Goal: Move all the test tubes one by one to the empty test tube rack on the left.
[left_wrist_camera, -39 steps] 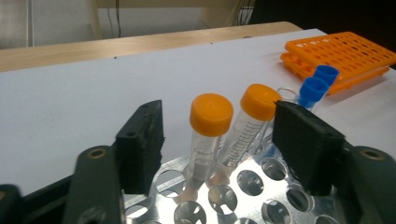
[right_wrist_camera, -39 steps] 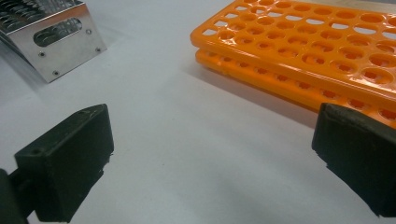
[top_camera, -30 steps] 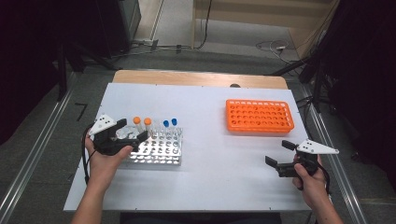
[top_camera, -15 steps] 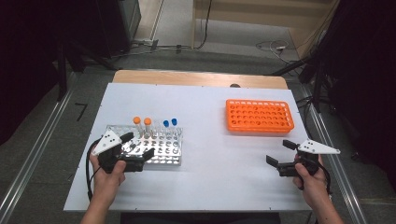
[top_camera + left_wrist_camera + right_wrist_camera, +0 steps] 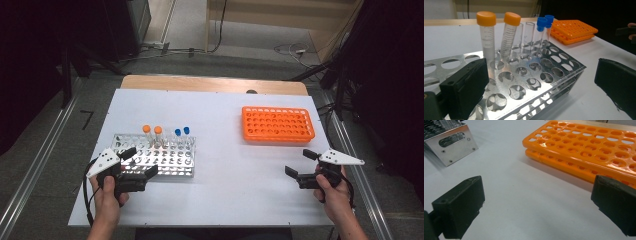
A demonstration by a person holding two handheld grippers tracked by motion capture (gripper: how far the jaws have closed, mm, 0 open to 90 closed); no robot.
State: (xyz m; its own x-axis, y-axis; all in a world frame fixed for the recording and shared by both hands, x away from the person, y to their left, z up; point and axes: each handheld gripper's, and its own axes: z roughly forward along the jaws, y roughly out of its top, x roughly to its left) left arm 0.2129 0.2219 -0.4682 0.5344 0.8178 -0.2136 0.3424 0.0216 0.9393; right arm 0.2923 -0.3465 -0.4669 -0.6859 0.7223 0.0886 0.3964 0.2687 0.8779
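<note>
the left gripper (image 5: 141,164) hangs over the near left corner of the metal rack (image 5: 172,157), jaws apart and empty. the rack stands on the tabletop (image 5: 225,130), capped tubes (image 5: 486,35) along its far row. the right gripper (image 5: 299,163), jaws apart, sits near the orange rack (image 5: 277,123).

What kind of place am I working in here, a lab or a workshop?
Probably a lab-style test bench: a metal tube rack holding capped tubes, an orange tube rack, on a white table ringed by cables.
</note>
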